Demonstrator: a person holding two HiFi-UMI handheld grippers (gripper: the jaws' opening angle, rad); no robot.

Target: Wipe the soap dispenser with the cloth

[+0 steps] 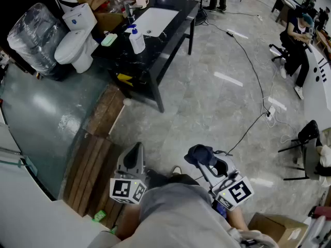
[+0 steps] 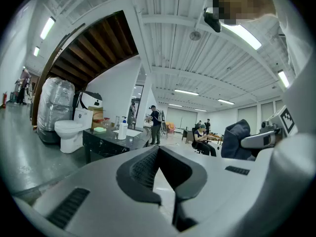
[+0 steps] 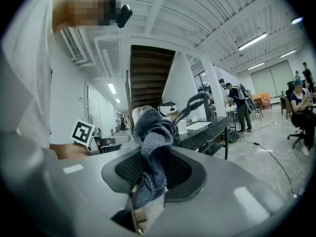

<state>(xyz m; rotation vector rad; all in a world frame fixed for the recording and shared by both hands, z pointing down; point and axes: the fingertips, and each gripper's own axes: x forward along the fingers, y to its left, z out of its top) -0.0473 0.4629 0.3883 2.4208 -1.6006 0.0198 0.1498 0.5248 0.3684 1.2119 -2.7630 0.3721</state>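
- Head view: the soap dispenser point(image 1: 136, 40) stands on the far black counter point(image 1: 178, 22), well apart from the left gripper point(image 1: 135, 153) and right gripper point(image 1: 204, 159); the person's body hides both handles
- Left gripper view: jaws pressed together, empty
- Right gripper view: jaws clamp the blue cloth point(image 3: 153, 132), which covers their tips

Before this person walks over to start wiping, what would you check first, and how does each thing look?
1. Cloth clamped in the right gripper: ok.
2. Left gripper shut with nothing in it: ok.
3. Soap dispenser upright on the black table, beside the sink: ok.
4. Dispenser within reach: not ok, the table stands across the floor.
5. Way to the table: ok, the cable lies off to the right.
6. Where the dispenser is dirty: cannot tell.
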